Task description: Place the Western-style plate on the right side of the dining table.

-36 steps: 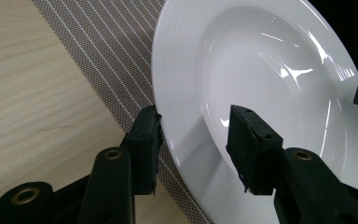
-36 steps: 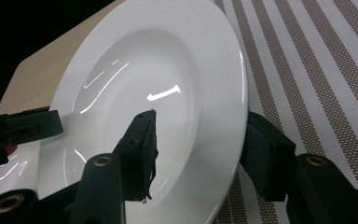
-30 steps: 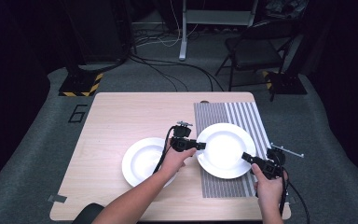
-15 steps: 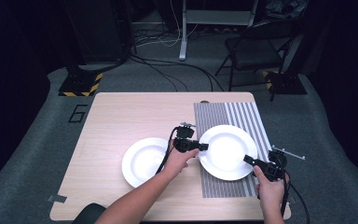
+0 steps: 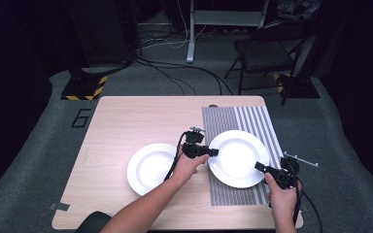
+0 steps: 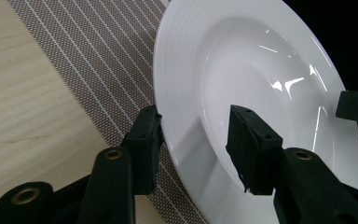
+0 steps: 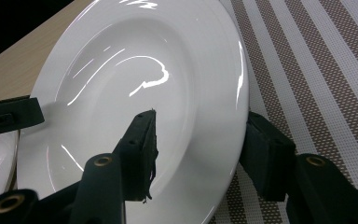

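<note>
A white deep plate (image 5: 238, 158) is over the striped placemat (image 5: 238, 119), held by both grippers at opposite rims. My left gripper (image 5: 215, 152) is shut on its left rim; in the left gripper view the jaws of the left gripper (image 6: 196, 126) straddle the edge of the plate (image 6: 261, 70), one under and one inside. My right gripper (image 5: 258, 166) is shut on the near right rim; the right gripper (image 7: 200, 130) shows the same grip on the plate (image 7: 144, 70). A second white plate (image 5: 150, 167) lies on the wooden table (image 5: 136, 121) to the left.
The placemat (image 7: 317, 60) covers the table's right part, with bare wood to the left and at the back. Beyond the table, cables and a folding chair (image 5: 267, 53) stand on the grey floor. The left forearm crosses over the second plate's near right edge.
The plate has shifted very slightly to the right and towards the person, with both grippers still on its rim. The second plate has not moved.
</note>
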Tool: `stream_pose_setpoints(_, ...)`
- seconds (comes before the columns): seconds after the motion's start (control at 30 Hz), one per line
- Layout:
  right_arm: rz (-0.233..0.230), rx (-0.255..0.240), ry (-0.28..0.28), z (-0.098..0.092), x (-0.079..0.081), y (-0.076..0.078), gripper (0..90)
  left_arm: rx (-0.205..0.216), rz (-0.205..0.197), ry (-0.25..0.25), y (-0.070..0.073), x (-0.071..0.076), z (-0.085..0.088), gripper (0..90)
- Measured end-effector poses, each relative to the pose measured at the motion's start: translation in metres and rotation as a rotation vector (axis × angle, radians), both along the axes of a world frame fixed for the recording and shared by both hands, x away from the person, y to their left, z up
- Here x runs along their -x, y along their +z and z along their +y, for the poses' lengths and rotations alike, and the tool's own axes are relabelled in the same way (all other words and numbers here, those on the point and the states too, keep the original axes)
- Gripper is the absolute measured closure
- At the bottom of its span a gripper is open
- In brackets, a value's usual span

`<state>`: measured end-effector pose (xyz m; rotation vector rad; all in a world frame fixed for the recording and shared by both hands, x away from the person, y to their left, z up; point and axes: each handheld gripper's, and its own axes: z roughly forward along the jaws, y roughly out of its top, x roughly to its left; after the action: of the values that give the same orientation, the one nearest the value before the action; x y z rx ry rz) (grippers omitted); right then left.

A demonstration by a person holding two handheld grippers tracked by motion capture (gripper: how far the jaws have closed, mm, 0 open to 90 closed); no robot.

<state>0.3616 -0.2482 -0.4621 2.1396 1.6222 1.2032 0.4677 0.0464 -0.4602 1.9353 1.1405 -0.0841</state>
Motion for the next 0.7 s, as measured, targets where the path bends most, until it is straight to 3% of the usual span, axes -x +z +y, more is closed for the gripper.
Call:
stream_pose_setpoints(0.2, -0.014, 0.003, -0.002, -0.001, -0.003, 0.007, 47.9, -0.004, -0.02, -0.004, 0.009, -0.004, -0.003, 55.0)
stream_pose_setpoints(0.4, -0.044, 0.02, -0.003, -0.006, -0.006, 0.019, 48.0, -0.002, -0.015, -0.005, 0.009, -0.009, -0.008, 55.2)
stream_pose_setpoints(0.7, -0.015, 0.037, -0.011, -0.01, -0.014, 0.012, 48.0, -0.023, -0.01, -0.004, 0.002, -0.017, -0.017, 55.4)
